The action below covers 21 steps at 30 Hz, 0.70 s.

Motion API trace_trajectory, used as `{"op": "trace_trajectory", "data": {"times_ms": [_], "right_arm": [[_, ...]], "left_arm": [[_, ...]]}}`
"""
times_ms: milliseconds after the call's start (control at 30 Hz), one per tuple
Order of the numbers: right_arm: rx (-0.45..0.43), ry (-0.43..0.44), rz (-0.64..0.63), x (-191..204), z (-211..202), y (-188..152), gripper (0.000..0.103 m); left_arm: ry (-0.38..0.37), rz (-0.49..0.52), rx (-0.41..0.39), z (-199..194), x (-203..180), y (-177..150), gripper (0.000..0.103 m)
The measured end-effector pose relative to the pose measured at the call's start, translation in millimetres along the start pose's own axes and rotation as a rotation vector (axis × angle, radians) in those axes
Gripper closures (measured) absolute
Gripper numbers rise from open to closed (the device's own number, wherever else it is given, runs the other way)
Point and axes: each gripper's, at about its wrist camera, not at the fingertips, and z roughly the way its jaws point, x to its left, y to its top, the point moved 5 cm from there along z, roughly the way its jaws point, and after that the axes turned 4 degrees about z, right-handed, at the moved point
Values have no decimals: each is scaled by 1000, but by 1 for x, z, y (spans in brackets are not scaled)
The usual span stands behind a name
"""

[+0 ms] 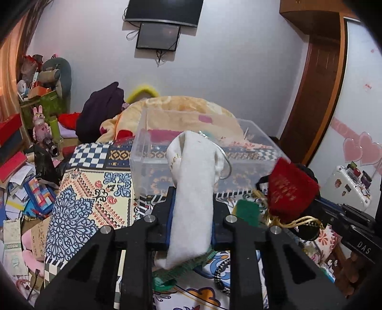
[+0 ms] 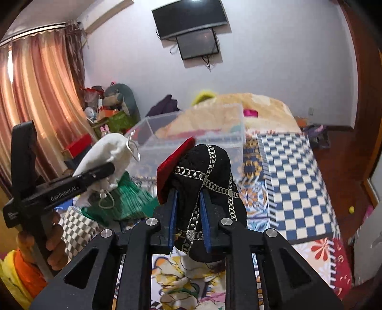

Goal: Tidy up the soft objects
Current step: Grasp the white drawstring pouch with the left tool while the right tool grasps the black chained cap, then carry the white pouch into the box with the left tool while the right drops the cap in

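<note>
The left gripper [image 1: 192, 209] pinches a white pouch [image 1: 193, 190] between its blue pads, held aloft. The right gripper [image 2: 188, 214] clamps a black pouch [image 2: 205, 181] trimmed with silver chain, a red pouch [image 2: 175, 164] pressed against it at ten o'clock. Both are mid-carry: the clear plastic box [image 1: 152, 152] sits just ahead at twelve o'clock on the patterned bedspread [image 1: 95, 190]. Next, each load probably needs lifting over the box's rim before release.

Both wrist views look forward from just behind their tongs, low over the patterned quilted bed [image 1: 95, 186], toward the far wall. Both share the clear plastic box [image 1: 148, 152] [image 2: 214, 140] and wall-mounted black screen [image 1: 164, 10] [image 2: 191, 19].
</note>
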Motion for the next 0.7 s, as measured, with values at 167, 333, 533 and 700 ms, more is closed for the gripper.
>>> {"op": "trace_trajectory", "data": {"times_ms": [167, 333, 533, 700], "right_arm": [[-36, 8, -37, 10, -5, 13, 87], [-57, 15, -66, 20, -2, 24, 87], [-104, 16, -79, 20, -8, 43, 87], [-169, 17, -82, 17, -21, 68, 87]], "left_arm": [[-26, 13, -49, -18, -5, 14, 81], [-54, -1, -77, -30, -5, 26, 81], [-53, -14, -109, -37, 2, 41, 81], [-35, 12, -133, -39, 2, 52, 81]]}}
